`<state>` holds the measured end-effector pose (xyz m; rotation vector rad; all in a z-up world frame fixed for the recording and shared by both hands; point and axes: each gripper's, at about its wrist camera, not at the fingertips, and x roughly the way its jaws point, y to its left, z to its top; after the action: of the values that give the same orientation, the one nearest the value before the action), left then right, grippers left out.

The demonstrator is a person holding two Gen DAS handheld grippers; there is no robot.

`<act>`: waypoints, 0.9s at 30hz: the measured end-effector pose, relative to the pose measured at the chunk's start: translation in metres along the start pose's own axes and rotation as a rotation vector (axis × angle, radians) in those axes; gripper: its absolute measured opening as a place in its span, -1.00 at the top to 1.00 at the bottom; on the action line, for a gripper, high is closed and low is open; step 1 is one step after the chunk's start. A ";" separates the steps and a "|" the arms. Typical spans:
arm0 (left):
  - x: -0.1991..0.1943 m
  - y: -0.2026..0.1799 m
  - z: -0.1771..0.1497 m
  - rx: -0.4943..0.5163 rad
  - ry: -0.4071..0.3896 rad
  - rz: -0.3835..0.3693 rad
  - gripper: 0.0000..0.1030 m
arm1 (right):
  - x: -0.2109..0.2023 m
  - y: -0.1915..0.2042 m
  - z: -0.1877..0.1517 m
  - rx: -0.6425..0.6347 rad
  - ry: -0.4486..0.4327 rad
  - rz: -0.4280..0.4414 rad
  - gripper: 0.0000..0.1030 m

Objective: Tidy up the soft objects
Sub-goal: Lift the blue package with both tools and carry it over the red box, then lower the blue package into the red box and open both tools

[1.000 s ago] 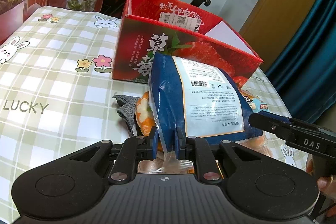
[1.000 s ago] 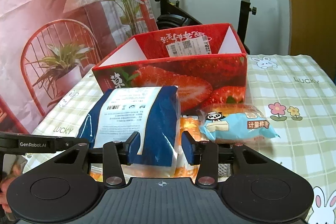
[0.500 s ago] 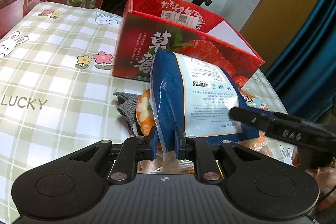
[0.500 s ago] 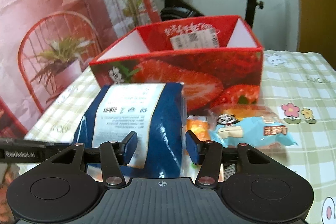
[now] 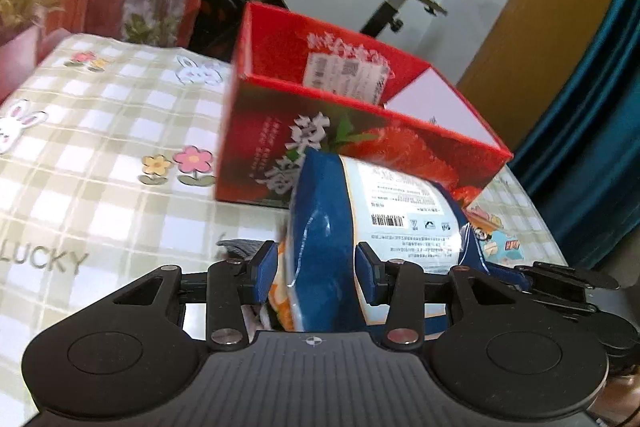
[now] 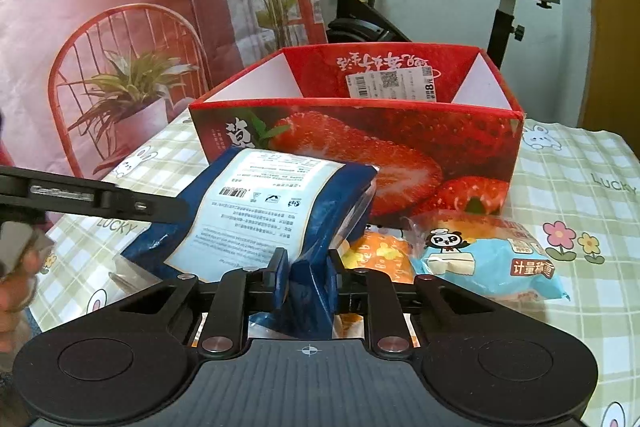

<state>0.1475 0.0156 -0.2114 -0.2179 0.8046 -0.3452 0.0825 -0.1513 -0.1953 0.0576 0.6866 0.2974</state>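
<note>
My right gripper (image 6: 307, 277) has its fingers closed tight on a folded edge of the blue snack bag (image 6: 256, 211), which sits in front of the red strawberry box (image 6: 360, 147) on the checked tabletop (image 6: 580, 187). My left gripper (image 5: 316, 277) has its fingers parted around the same bag's other side, the right pad touching it. A light-blue bread packet (image 6: 492, 263) lies just beside the bag.

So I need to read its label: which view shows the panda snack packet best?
The right wrist view: the panda snack packet lies whole and unobstructed before the red box. In the left wrist view only a sliver peeks past the blue bag.
</note>
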 end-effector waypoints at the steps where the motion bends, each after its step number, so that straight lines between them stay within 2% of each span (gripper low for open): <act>1: 0.004 0.001 -0.001 0.000 0.007 -0.003 0.16 | 0.000 0.000 0.000 0.001 0.001 0.002 0.66; 2: 0.005 0.002 -0.001 0.000 0.006 -0.006 0.19 | 0.000 0.000 0.001 0.001 0.001 0.005 0.67; 4: 0.002 0.001 -0.001 0.019 -0.016 0.008 0.59 | -0.001 0.002 0.002 -0.006 -0.006 0.003 0.71; 7: -0.008 -0.007 0.005 0.073 -0.043 0.012 0.75 | -0.007 0.005 0.008 -0.004 -0.026 0.019 0.74; 18: -0.054 -0.032 0.037 0.134 -0.164 -0.024 0.76 | -0.046 0.009 0.044 -0.027 -0.144 0.034 0.74; 27: -0.051 -0.044 0.076 0.154 -0.224 -0.063 0.76 | -0.049 -0.011 0.092 -0.048 -0.196 0.045 0.74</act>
<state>0.1614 -0.0011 -0.1121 -0.1344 0.5480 -0.4321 0.1076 -0.1717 -0.0955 0.0560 0.4842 0.3458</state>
